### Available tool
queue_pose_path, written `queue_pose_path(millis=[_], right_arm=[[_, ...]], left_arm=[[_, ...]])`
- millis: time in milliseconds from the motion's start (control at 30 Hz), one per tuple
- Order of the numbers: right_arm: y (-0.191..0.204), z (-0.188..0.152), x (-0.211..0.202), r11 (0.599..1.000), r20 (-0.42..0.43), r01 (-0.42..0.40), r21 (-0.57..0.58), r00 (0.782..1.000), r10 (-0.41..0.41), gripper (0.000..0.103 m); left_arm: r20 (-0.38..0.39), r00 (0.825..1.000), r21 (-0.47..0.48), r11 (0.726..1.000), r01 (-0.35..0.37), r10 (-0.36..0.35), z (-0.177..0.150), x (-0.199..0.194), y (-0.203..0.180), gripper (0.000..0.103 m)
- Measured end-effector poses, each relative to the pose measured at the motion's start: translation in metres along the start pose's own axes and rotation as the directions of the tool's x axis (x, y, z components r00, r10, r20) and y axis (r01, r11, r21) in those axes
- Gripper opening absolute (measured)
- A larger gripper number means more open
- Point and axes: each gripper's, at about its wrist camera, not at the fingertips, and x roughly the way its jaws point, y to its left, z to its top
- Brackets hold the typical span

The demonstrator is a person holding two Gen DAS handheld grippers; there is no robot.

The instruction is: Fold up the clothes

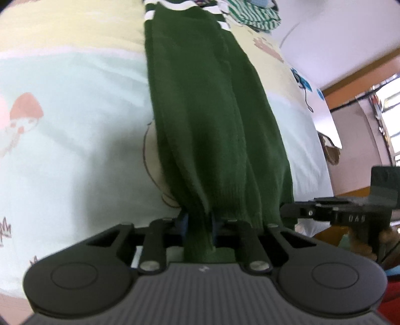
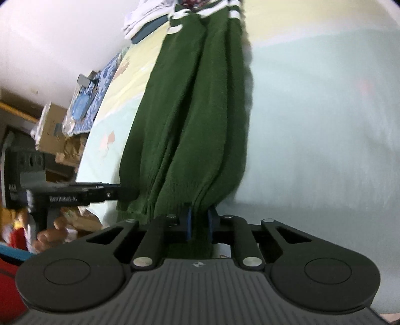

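One bed carries everything here, its sheet pale mint and yellow with cartoon prints. On it lies one dark green knitted garment, drawn out long from the near edge of the bed toward the far edge, where its white-striped trim ends just short of a heap of other clothes; how many pieces make up that heap cannot be told. The garment is gathered into lengthwise ridges, and its near hem is lifted off the sheet.

Two tools hold that hem side by side. The left tool is pressed together on a bunch of the knit, with cloth running down between its fingers. The right tool likewise pinches a bunch of hem between its blue pads. Each tool shows at the edge of the other's view, close beside it.

The likely trouble is the knit itself. It is thick and stretchy, so an uneven pull from the two tools would skew the garment or deepen the ridges, and any fold laid over them would come out lumpy. Each grip holds only a narrow bunch, so a sharp tug could slip the hem free. Dragging toward the far edge could also snag the heap.
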Motion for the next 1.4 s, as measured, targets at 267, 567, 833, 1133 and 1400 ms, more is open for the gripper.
queue_pose_path(millis=[267,567,833,1133,1400], right_arm=[[0.012,0.0,0.002,0.994,0.008,0.043,-0.104,0.999,-0.043,0.012],[0.004,0.001,0.003,0.999,0.001,0.04,-0.012,0.999,-0.04,0.024],[-0.004,0.0,0.004,0.996,-0.03,-0.017,0.092,0.999,0.02,0.033],[-0.013,0.0,0.007,0.98,-0.016,-0.058,0.189,0.998,0.062,0.017],[0.003,0.004,0.007,0.997,-0.025,-0.002,0.072,1.0,0.004,0.021]], left_arm=[[0.035,0.994,0.104,0.989,-0.103,0.1,-0.006,-0.003,-0.021,0.005],[-0.011,0.999,0.029,0.999,-0.042,0.043,-0.003,-0.001,0.0,0.016],[-0.068,0.997,0.072,0.997,0.042,-0.037,0.001,0.005,-0.003,0.057],[-0.072,0.993,0.009,0.995,0.098,-0.097,0.014,0.014,0.015,0.012],[-0.072,0.994,0.051,0.995,0.085,-0.081,0.014,0.015,0.009,0.018]])
